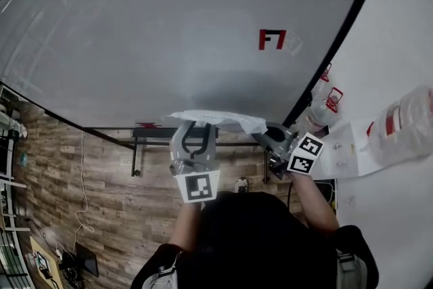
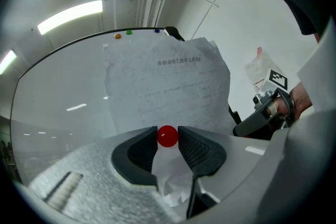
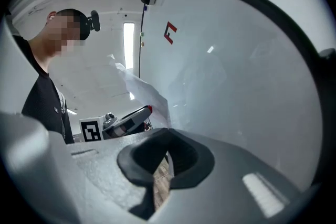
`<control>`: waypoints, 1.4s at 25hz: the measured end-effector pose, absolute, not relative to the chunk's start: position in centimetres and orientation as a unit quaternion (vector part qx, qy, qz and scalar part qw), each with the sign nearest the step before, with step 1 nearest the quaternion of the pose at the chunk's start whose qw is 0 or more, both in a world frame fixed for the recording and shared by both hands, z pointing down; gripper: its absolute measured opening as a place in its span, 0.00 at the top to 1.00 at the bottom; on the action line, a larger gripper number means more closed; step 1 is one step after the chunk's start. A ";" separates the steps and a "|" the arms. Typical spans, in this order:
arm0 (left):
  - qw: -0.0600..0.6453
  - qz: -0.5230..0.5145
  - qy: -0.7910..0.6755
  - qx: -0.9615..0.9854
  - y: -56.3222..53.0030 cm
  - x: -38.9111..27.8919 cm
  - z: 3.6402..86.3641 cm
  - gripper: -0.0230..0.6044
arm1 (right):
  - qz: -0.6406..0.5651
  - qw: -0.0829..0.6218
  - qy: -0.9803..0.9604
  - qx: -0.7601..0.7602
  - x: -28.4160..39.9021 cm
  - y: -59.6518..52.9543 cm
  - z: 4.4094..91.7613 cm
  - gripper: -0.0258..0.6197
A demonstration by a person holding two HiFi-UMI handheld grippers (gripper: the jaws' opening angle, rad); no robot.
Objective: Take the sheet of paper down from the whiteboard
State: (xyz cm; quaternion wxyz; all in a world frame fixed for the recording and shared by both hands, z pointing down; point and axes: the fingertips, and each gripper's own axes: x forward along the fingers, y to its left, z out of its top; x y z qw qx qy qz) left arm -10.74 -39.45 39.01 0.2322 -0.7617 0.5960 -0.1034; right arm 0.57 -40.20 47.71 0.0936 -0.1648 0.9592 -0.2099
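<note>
A white printed sheet of paper [image 1: 218,120] [image 2: 169,86] stands off the lower part of the whiteboard [image 1: 155,30], held between both grippers. My left gripper [image 1: 196,125] [image 2: 168,137] is shut on a round red magnet [image 2: 168,136] at the sheet's lower edge, and crumpled paper shows below its jaws. My right gripper [image 1: 261,136] [image 3: 166,137] is shut on the sheet's right edge [image 3: 143,86] close to the board. In the right gripper view the left gripper [image 3: 127,120] shows with the red magnet [image 3: 150,108] at its tip.
A red mark [image 1: 272,39] sits on the whiteboard's right part. Small coloured magnets [image 2: 123,34] dot its top edge. Plastic bottles [image 1: 404,124] and a paper [image 1: 344,149] lie on a white surface at the right. The board's black stand bar [image 1: 155,134] crosses over a wooden floor.
</note>
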 end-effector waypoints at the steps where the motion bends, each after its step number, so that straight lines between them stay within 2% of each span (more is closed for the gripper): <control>1: 0.231 -0.104 0.596 -0.762 -38.7 -10.5 38.9 0.76 | -0.216 0.090 0.959 -0.163 0.8 -39.2 48.0 0.96; 7: 0.220 -0.116 0.595 -0.764 -33.3 -8.6 39.3 0.76 | -0.244 0.075 0.955 -0.148 2.3 -32.2 49.7 0.96; 13: 0.168 -0.133 0.598 -0.773 -25.5 -7.1 42.8 0.76 | -0.257 0.062 0.951 -0.161 4.3 -25.4 52.1 0.96; 22: 0.125 -0.124 0.638 -0.750 -16.1 -8.7 45.2 0.76 | -0.219 0.010 0.964 -0.151 4.3 -17.6 53.5 0.96; 35: 0.048 -0.101 0.652 -0.750 -10.4 -10.7 48.5 0.76 | -0.185 -0.020 0.972 -0.140 3.0 -13.4 53.7 0.95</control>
